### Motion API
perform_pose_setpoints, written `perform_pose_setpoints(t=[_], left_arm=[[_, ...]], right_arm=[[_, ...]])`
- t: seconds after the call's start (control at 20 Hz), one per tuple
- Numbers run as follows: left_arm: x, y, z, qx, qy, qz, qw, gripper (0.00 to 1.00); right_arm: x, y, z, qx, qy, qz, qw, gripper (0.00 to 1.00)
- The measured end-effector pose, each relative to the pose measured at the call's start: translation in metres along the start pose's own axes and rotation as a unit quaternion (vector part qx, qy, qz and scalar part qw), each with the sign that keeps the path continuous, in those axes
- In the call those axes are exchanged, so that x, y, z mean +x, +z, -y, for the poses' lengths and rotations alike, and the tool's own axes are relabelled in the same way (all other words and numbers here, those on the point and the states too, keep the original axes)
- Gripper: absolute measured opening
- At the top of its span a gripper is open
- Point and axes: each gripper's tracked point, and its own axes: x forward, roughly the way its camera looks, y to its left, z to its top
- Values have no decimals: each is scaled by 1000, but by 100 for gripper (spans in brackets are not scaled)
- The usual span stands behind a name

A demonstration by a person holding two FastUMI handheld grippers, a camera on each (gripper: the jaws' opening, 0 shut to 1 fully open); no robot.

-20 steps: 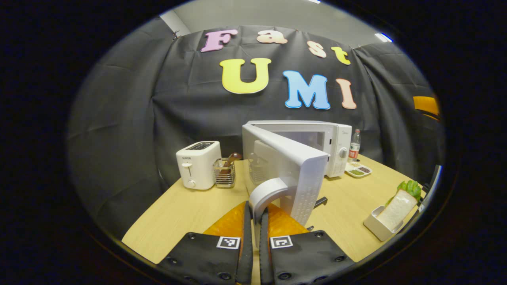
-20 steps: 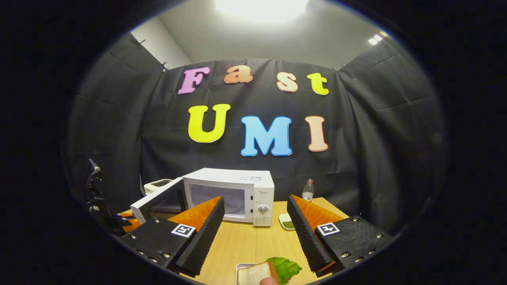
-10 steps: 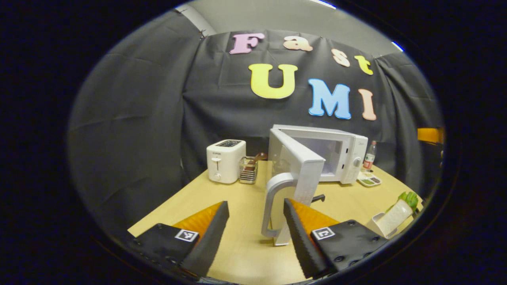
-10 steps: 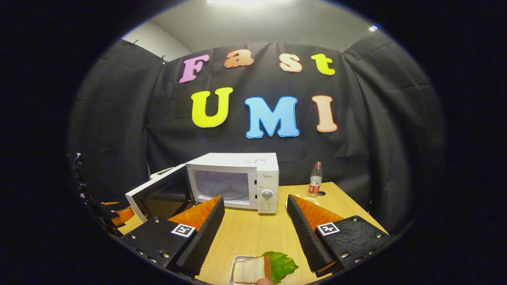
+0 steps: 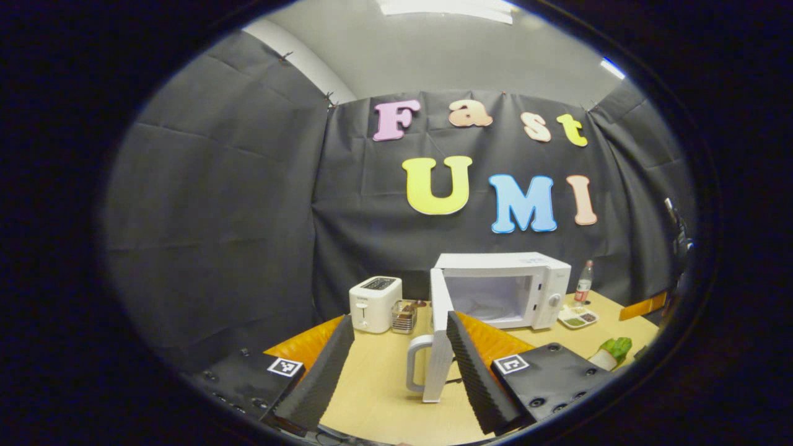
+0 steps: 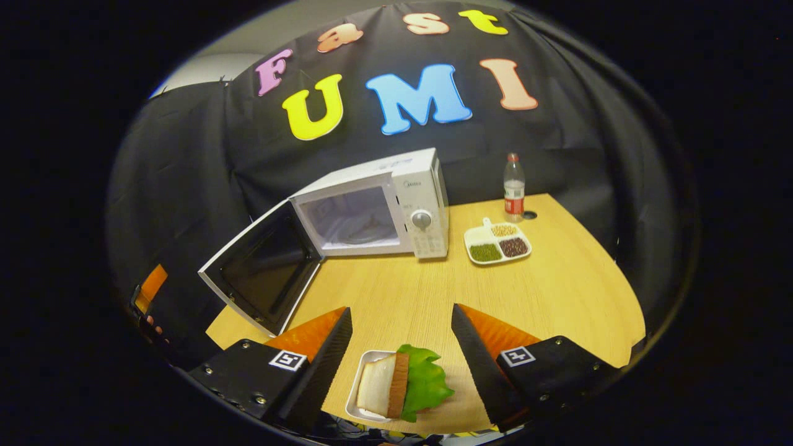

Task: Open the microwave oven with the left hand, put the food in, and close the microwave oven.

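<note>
The white microwave [image 6: 403, 198] stands at the back of the wooden table with its door [image 6: 260, 269] swung wide open to the left and its cavity bare. In the left gripper view the door [image 5: 441, 347] shows edge-on with its curved handle [image 5: 414, 368] in front of my open left gripper [image 5: 399, 368], which has drawn back from it. A sandwich with lettuce [image 6: 406, 387] lies in a small white tray [image 6: 359, 387] at the table's near edge. My right gripper [image 6: 401, 365] hangs open above it, one finger on each side. The sandwich [image 5: 613, 350] also appears at the right in the left gripper view.
A white toaster [image 5: 375, 303] and a wire rack [image 5: 404, 317] stand left of the microwave. A divided white dish of beans [image 6: 497, 243] and a plastic bottle [image 6: 513, 189] sit to its right. The other gripper [image 6: 148, 297] shows at the far left edge.
My left gripper let go of the door handle, opened and pulled back; the door swung fully open. My right gripper tilted down over the sandwich tray.
</note>
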Motion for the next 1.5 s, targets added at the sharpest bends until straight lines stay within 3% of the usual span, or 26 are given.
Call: perform_pose_setpoints(t=[0.2,0.25,0.3,0.4,0.6,0.7,0.85,0.9,0.95,1.05,1.3,1.5], left_arm=[[-12,18,17,3,5,17,1000,96],[-14,19,19,4,7,17,1000,96],[-17,20,24,5,5,17,1000,96],[-20,20,28,12,11,17,1000,96],[-23,21,40,18,23,18,999,96],[-26,25,46,17,29,22,999,96],[-28,30,55,15,39,30,999,96],[-29,32,56,16,44,31,998,98],[-31,33,58,18,48,34,998,98],[-34,35,61,20,53,36,998,98],[-30,40,60,32,55,37,997,96],[-10,41,56,16,47,41,998,96]], right_arm=[[21,-33,10,39,27,-77,996,98],[23,-43,14,44,31,-96,994,90],[23,-52,17,50,36,-116,991,98],[23,-71,17,65,50,-153,985,98],[17,-100,5,110,95,-221,964,95],[16,-112,-1,126,111,-250,953,83],[18,-114,-7,152,131,-270,942,83],[16,-119,-12,154,140,-284,936,44],[14,-118,-10,143,148,-286,936,43],[16,-115,-12,134,154,-280,938,30],[15,-77,-31,157,181,-238,941,30],[35,-43,-46,153,174,-184,955,30]])
